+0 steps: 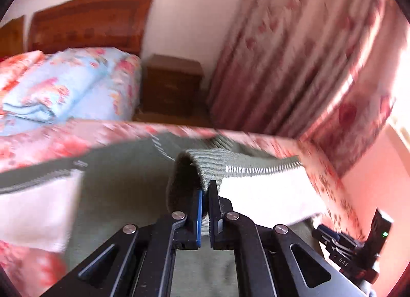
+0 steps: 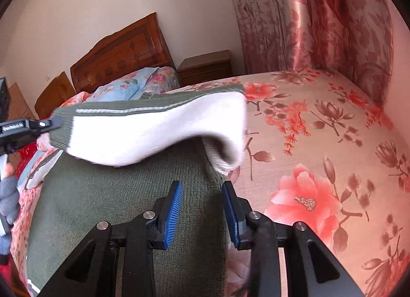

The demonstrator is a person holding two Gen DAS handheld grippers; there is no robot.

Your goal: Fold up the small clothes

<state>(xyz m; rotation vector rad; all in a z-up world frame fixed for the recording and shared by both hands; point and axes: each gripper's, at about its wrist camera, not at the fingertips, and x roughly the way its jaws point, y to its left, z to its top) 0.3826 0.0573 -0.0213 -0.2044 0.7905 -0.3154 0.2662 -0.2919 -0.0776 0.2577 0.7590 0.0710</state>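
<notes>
- Bed [image 2: 320, 123], floral cover, bears the whole job; the sweater [image 2: 115, 194] lies spread on it, green body under both my claws.
- Sweater layout: green trunk runs away from me toward the headboard [image 2: 120, 51]; the white sleeve [image 2: 153, 128] with its ribbed green cuff [image 1: 217, 166] is lifted off the trunk and stretched crosswise above it.
- Sleeve long axis: roughly side to side in the right wrist view, cuff end at the left, elbow bend drooping at the right, just ahead of my right claw [image 2: 202, 187].
- Left claw [image 1: 205, 192]: clenched on the cuff, pads pinching the rib edge; it carries the sleeve's free end.
- Right claw: released, jaws partly apart and nothing between them; the trunk's right edge lies directly below, the sleeve's bend just beyond the tips.
- Judgement: the left claw is the nearer and only holder, so I read the coming move as its own, laying the cuff across the trunk; the right claw sits placed to pin the fold line.
</notes>
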